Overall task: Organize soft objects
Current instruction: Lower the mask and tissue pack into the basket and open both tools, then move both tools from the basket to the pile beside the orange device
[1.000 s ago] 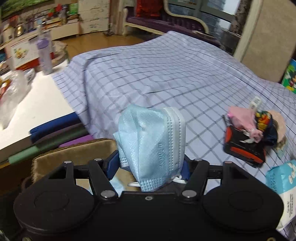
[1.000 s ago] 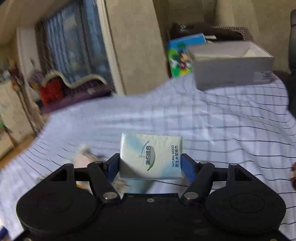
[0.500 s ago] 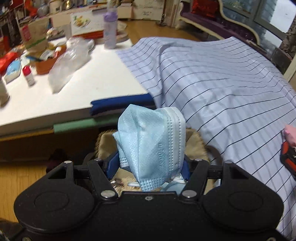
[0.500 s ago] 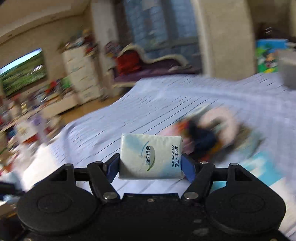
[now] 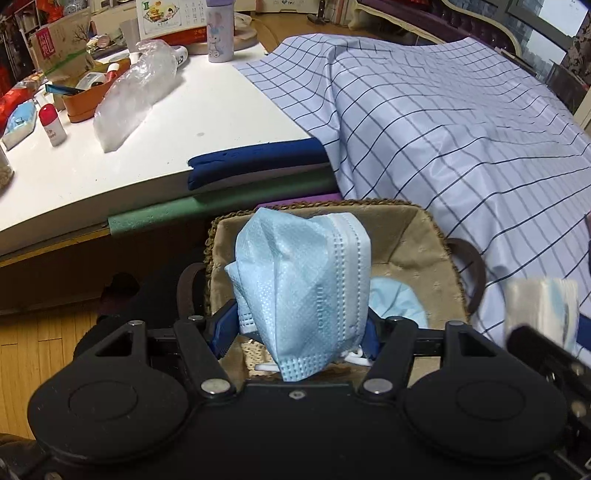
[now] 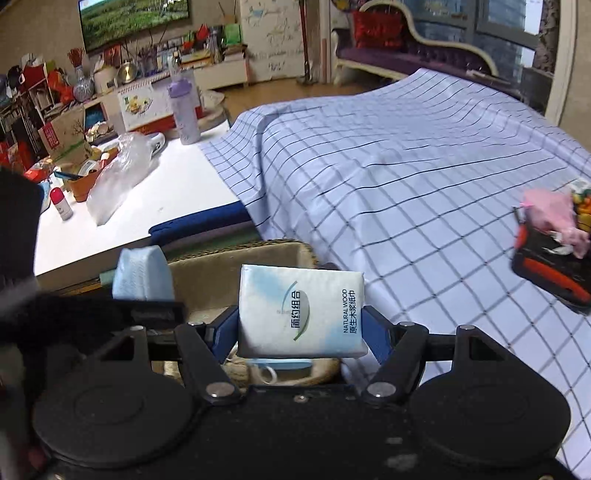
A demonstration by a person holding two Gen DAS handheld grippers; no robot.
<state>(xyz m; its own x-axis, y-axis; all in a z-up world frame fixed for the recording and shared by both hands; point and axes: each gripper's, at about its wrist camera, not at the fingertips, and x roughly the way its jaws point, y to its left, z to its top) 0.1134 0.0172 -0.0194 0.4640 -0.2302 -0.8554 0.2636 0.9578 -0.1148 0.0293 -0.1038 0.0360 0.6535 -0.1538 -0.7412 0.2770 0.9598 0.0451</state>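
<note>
While we hold both grippers over the woven basket (image 5: 413, 236), each one carries a soft thing. Our left gripper (image 5: 299, 328) has its jaws closed on a crumpled light-blue face mask (image 5: 306, 288), which stands up between the blue pads and hangs above the basket's open mouth. Down inside the basket, on its tan cloth lining, another light-blue mask (image 5: 395, 299) lies partly hidden behind the held one. Our right gripper (image 6: 301, 328) has its jaws clamped on a small tissue pack (image 6: 301, 310), white and pale blue with green print, pressed at both short sides. In the right wrist view the pack sits over the near edge of the basket (image 6: 258, 254), and the left gripper's mask (image 6: 142, 273) shows just to its left. In the left wrist view the right gripper's pack (image 5: 541, 306) appears blurred at the right edge, beside the basket's dark handle (image 5: 474, 273).

We see the basket standing low, between a white worktop (image 5: 192, 122) and a bed covered by a pale checked sheet (image 5: 443, 122). Folded blue, green and purple mats (image 5: 255, 166) stick out under the worktop's edge. On the worktop lie a clear plastic bag (image 5: 136, 92), a lilac bottle (image 5: 219, 29) and an orange tray (image 5: 90, 99). Farther along the bed, in the right wrist view, a black-and-orange case (image 6: 550, 266) lies with a pink soft thing (image 6: 554, 214) on it.
</note>
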